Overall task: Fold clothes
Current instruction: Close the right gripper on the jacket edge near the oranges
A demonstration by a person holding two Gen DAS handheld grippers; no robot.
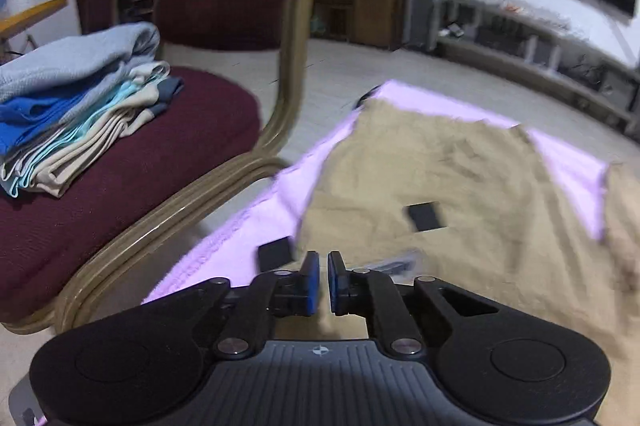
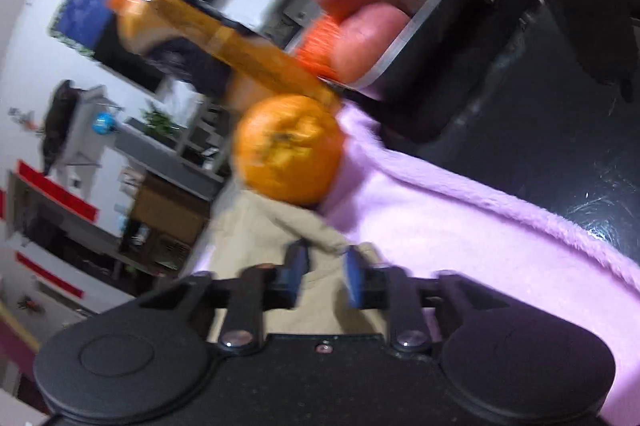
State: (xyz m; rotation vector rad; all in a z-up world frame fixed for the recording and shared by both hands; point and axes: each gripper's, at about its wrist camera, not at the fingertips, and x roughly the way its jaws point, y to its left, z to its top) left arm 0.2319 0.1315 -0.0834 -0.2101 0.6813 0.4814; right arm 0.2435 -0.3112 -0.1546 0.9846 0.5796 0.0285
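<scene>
The left tongs (image 1: 324,280) are hovering low over the near edge of a tan garment (image 1: 460,186), their blue pads drawn nearly together with only a thin slit between them and no cloth caught in it. The right tongs (image 2: 323,276) are sitting with their pads apart, a fold of the same tan garment (image 2: 280,226) lying between them; the picture is blurred, and the pads are not pressing on the cloth as far as can be seen.

The garment is lying spread and rumpled on a pink blanket (image 1: 248,222), stretching ahead and to the right of the left tongs. Its outline is too creased and blurred to give a clear long axis. In the right view its tapering end is running forward toward an orange (image 2: 290,150) resting at the blanket's edge, beside a tray of fruit (image 2: 394,50).

Judging by this, the right tongs are nearer a grip, since cloth is already lying between their pads, while the left would need to open first.

A stack of folded clothes (image 1: 80,106) is resting on a red chair (image 1: 140,186) to the left, well apart from the garment.
</scene>
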